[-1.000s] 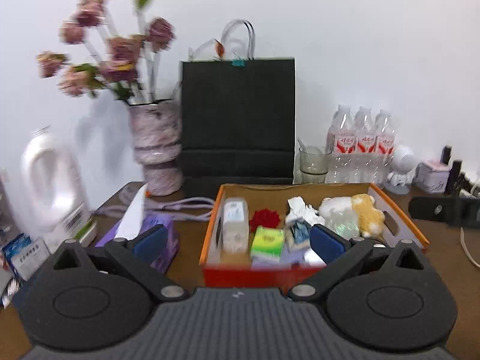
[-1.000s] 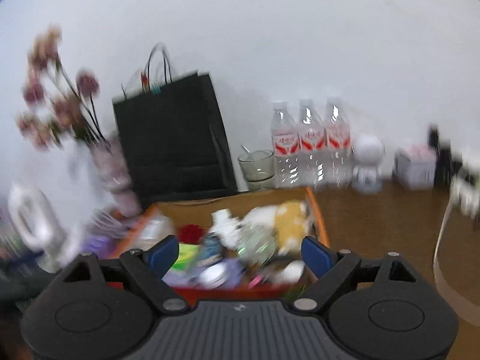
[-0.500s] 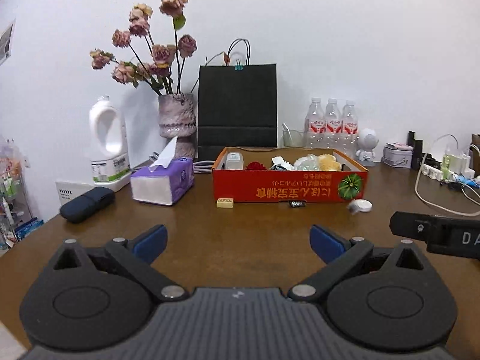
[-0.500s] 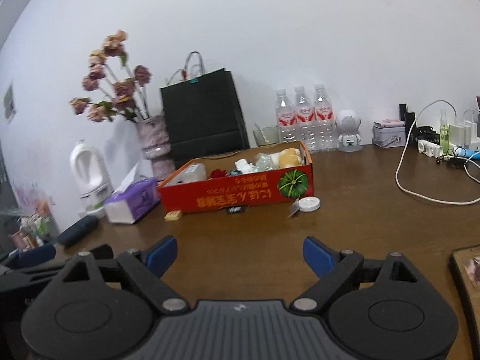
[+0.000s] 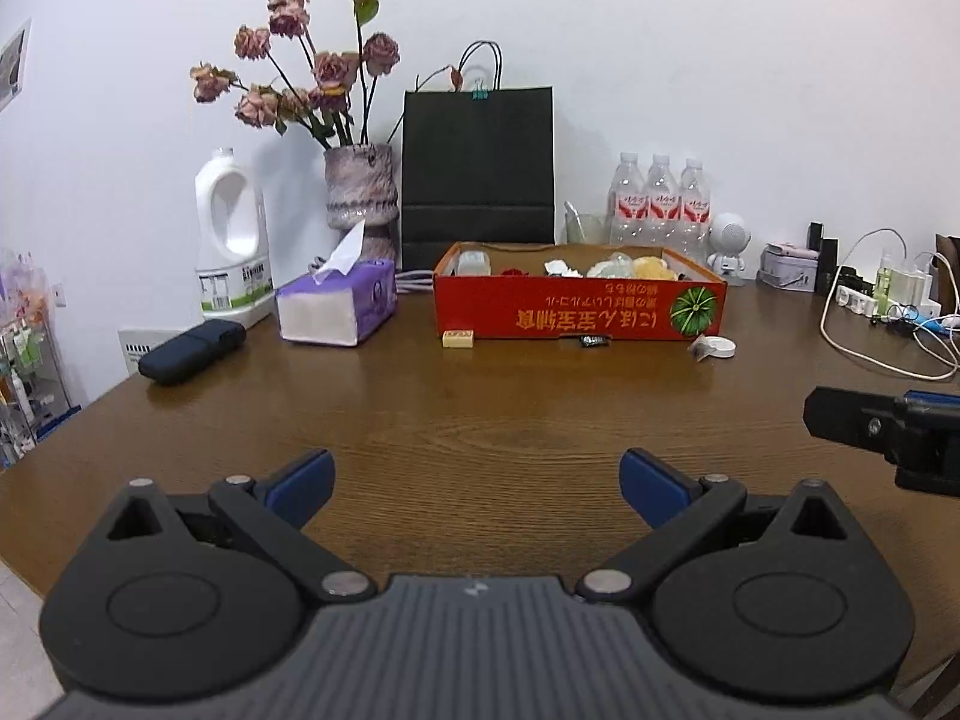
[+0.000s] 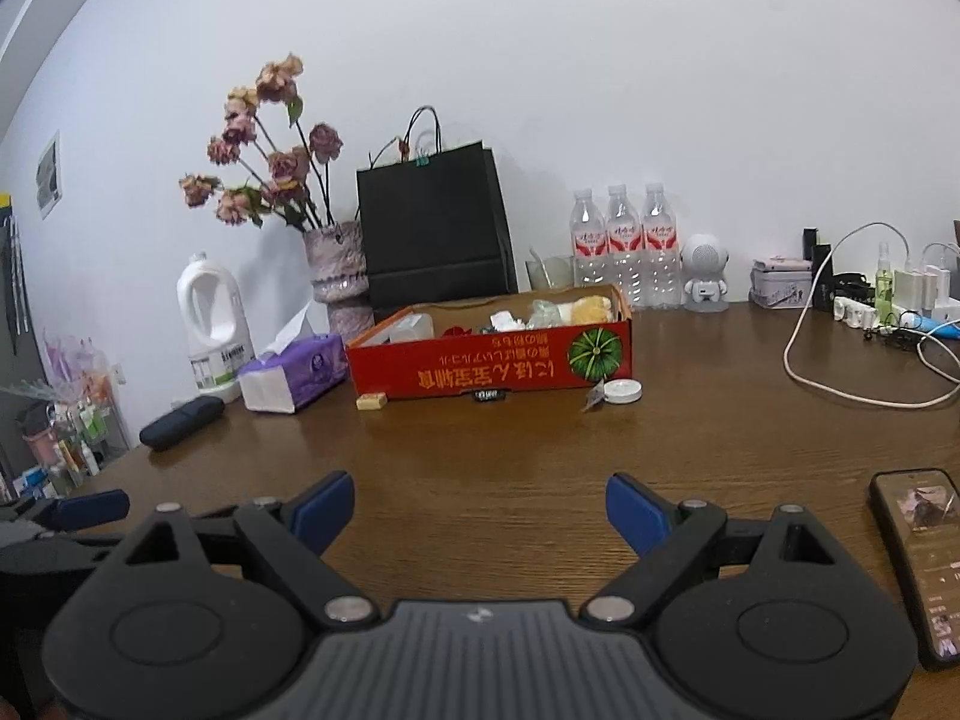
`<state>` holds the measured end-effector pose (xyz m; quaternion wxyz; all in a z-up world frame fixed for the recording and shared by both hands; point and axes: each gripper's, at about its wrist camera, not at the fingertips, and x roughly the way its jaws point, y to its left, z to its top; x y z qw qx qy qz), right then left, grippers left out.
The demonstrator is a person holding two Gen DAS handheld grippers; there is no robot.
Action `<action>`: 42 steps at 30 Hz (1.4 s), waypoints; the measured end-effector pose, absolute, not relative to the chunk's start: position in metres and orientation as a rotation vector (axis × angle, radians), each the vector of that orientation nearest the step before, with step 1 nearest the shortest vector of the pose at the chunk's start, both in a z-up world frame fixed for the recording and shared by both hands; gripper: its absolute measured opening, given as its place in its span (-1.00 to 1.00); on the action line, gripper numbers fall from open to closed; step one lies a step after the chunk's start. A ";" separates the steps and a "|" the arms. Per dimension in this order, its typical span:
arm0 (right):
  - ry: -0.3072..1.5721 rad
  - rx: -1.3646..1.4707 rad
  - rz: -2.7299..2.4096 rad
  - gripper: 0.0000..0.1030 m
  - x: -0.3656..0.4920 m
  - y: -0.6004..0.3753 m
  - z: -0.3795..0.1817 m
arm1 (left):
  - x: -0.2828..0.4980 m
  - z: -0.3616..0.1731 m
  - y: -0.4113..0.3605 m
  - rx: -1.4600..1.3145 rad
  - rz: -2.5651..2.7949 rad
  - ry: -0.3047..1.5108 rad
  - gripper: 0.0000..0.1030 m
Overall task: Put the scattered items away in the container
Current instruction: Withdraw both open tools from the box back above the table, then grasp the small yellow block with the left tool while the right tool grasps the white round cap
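We are holding the left hand-held gripper (image 5: 474, 480) and the right hand-held gripper (image 6: 479, 507) low over the near part of the desk (image 5: 480, 408), both with jaws spread wide and nothing between them. Bare wood is giving us open room ahead; on the near right a phone (image 6: 921, 558) is lying close to the desk's edge, where a careless swing could be knocking it off. Farther on, a small tan block (image 5: 458, 338), a dark wrapped piece (image 5: 593, 341) and a white round cap (image 5: 719, 347) are lying just in front of the red cardboard box (image 5: 576, 315), which is already holding several things. They are sitting tight against its front wall, so we are risking shoving the box or pinching its wall. The white cable (image 6: 840, 384) at far right could be snagging us.
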<state>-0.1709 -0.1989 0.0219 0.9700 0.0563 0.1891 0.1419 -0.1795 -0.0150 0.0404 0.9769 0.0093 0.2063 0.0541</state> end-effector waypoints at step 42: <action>0.575 0.038 0.090 -0.27 0.080 -0.217 -0.006 | 0.113 0.004 0.064 -0.079 0.060 0.645 -0.40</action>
